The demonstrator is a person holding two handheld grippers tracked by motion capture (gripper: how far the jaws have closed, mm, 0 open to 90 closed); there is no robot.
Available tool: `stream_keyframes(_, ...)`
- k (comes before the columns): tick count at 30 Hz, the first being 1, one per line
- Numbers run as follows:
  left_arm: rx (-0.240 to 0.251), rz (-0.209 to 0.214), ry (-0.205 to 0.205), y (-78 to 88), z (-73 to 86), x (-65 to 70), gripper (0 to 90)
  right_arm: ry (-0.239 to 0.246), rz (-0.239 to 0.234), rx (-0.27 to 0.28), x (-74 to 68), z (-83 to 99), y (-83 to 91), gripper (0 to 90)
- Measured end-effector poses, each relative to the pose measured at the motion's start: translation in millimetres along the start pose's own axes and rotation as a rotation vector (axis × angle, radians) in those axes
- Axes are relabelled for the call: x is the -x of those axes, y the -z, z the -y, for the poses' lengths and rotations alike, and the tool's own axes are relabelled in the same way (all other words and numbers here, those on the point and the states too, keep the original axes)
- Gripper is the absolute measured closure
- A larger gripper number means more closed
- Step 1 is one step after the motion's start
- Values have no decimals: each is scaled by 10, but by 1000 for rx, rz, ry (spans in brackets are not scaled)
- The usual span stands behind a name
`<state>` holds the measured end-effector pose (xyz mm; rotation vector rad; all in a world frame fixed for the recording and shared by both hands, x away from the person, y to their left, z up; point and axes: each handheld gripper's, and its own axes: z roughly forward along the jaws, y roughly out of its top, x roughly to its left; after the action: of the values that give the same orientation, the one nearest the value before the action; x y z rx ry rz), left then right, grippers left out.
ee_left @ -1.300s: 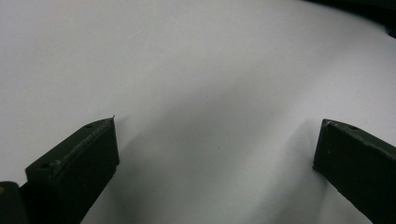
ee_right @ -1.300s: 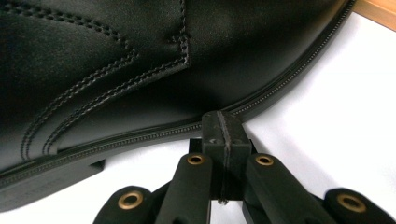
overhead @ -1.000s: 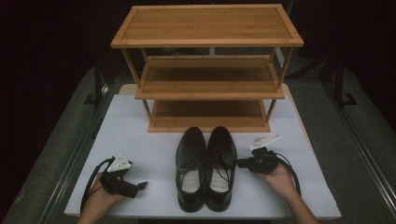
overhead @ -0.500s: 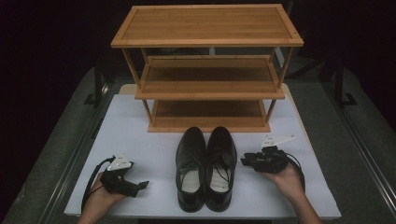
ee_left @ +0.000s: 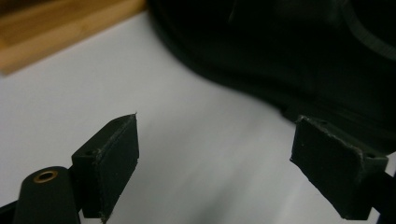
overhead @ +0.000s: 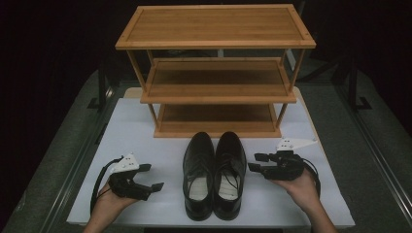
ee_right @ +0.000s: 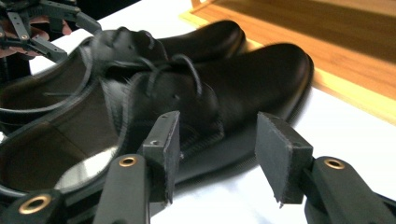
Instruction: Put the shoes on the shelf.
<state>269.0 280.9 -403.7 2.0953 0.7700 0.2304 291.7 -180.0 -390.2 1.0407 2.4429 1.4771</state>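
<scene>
Approaching: you have both grippers closing in on the pair of black shoes, one from each side; by my reading this is the reach, with no grasp made yet.
Shoes: the left shoe (overhead: 198,174) and right shoe (overhead: 230,172) lie side by side, touching, on the white table (overhead: 145,126), toes toward the wooden shoe rack (overhead: 216,73) just behind them.
Right gripper: your right gripper (overhead: 258,162) sits just beside the right shoe, fingers (ee_right: 163,149) released and spread, aimed at its laced side; not touching.
Left gripper: your left gripper (overhead: 150,177) is near the left shoe, fingers (ee_left: 112,158) spread wide, nothing between them; the shoe's dark flank lies ahead.
Next move: I judge you should ease each gripper inward until a shoe's collar or side wall sits between the fingers, then clamp; the leather looks smooth, so take a deep bite.
Rack: three shelves, all bare as far as you can see; the lowest sits nearest the toes.
</scene>
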Motion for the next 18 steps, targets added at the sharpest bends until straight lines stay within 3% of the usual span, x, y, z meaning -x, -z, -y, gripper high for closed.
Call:
stream_keyframes(9, 63, 50, -39, 5, -337, 114, 229, 38, -28, 10, -161, -120, -7, 474)
stream_keyframes(12, 88, 74, -68, -58, -506, 178, 251, 61, -39, 25, -240, -159, -28, 471)
stream_keyframes(18, 93, 118, -105, -227, -681, 272, 302, 84, -63, 26, -324, -197, -101, 484)
